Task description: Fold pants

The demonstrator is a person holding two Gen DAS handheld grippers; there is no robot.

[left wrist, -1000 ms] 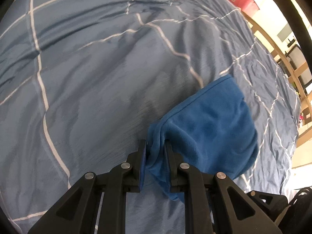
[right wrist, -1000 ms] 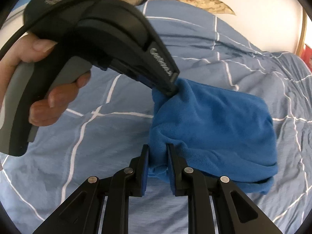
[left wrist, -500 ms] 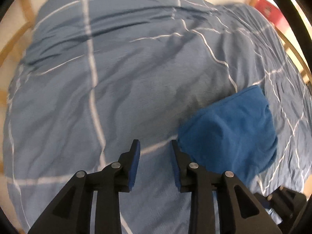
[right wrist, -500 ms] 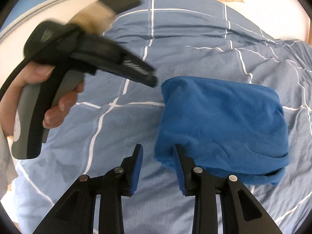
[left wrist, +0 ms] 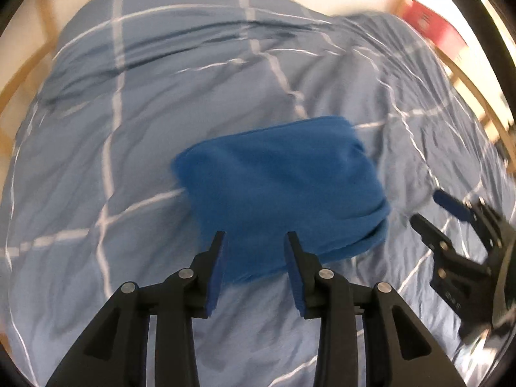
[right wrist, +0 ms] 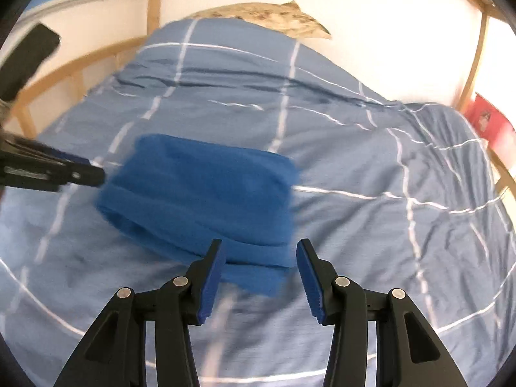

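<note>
The blue fleece pants (left wrist: 280, 187) lie as a compact folded bundle on the bed's checked blue duvet (left wrist: 145, 122), near its middle and well away from the wooden bed frame (right wrist: 96, 54) that rims it. The layered edges stack along the near side of the bundle, which suggests the folds are complete and the bundle has been set down where the duvet is flat enough to keep its shape.

The left gripper (left wrist: 254, 271) hangs above the near edge of the pants with its jaws partly parted and nothing between the blue pads; the jaws have just been opening, and the fabric seen between them lies below on the duvet, not pinched. The right gripper (right wrist: 259, 277) likewise stands over the near corner of the bundle, jaws spread a little wider, also just opening, with no cloth caught. In the left wrist view the right gripper shows at the right edge, off the pants and apart from them; in the right wrist view the left gripper's tip sits just beside the bundle's left end, though blur hides whether it touches.

Both tools point down at the bundle from the same side, a stance that fits a release after the last fold. A red box (right wrist: 490, 125) sits beyond the bed's far right corner, clear of the work.
</note>
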